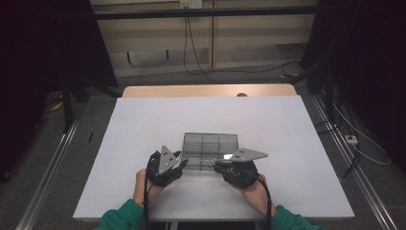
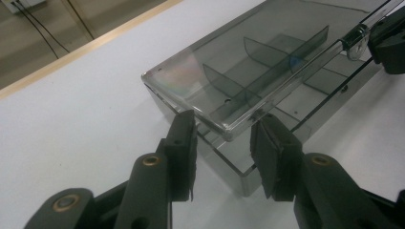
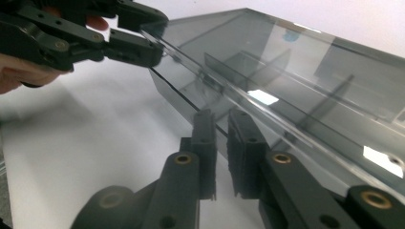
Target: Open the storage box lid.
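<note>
smoky clear plastic box (image 2: pixel 248 76), lid edge pinched by right tool (image 3: pixel 220 152); left tool (image 2: pixel 223 152) open around its corner.

Green sleeves (image 1: pixel 122 216), black jaws with brass rivets, grey three-cornered plates (image 1: pixel 166 159)

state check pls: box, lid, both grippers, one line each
Box: clear smoked plastic, flat on the white table, compartments look empty.
Lid: down over the box, near edge slightly raised; cannot tell if latched.
Left gripper: jaws around the lid's near corner, gaps visible at the pads.
Right gripper: jaws nearly shut at the lid's front edge; grip unclear.
</note>
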The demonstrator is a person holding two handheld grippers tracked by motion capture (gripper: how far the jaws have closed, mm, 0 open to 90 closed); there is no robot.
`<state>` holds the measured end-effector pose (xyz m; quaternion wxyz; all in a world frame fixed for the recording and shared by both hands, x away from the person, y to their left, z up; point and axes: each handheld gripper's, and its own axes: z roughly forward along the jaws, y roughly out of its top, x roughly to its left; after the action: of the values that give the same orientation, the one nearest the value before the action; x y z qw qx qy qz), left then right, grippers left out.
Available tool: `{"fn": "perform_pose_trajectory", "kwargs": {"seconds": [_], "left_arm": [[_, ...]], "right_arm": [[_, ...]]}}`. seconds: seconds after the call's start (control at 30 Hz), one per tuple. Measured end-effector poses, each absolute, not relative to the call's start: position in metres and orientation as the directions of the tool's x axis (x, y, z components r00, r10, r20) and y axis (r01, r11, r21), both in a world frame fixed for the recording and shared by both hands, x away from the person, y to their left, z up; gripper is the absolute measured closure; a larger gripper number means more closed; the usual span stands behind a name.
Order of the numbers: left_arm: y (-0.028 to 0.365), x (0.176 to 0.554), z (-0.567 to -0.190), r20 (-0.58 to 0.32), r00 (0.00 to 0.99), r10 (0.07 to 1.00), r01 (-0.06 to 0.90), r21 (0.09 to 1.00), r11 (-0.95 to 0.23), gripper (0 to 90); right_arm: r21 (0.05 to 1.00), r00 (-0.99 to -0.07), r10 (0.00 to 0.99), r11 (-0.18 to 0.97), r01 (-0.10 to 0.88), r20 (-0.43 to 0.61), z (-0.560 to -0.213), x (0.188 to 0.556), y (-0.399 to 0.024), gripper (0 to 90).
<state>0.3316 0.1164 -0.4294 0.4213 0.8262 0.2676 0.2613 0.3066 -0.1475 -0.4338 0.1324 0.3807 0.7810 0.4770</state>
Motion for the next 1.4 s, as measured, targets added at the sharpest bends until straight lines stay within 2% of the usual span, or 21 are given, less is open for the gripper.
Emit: {"fn": "perform_pose_trajectory", "kwargs": {"seconds": [0.6,0.87,1.1,1.4], "left_arm": [[0.120,0.339,-0.425,0.217,0.726,0.653,0.166,0.866,-0.472,64.8],[0.118,0.342,-0.424,0.212,0.720,0.661,0.171,0.869,-0.464,65.0],[0.119,0.346,-0.421,0.198,0.723,0.662,0.169,0.879,-0.446,65.9],[0.120,0.355,-0.416,0.172,0.719,0.674,0.169,0.897,-0.409,67.7]], "right_arm": [[0.826,-0.561,0.820,0.236,0.511,0.113,-0.425,0.299,-0.192,72.4],[0.840,-0.515,0.857,0.280,0.465,-0.001,-0.420,0.308,-0.195,64.8],[0.868,-0.531,0.846,0.299,0.397,-0.049,-0.416,0.311,-0.194,66.2],[0.882,-0.523,0.850,0.287,0.374,-0.055,-0.411,0.323,-0.195,68.2]]}}
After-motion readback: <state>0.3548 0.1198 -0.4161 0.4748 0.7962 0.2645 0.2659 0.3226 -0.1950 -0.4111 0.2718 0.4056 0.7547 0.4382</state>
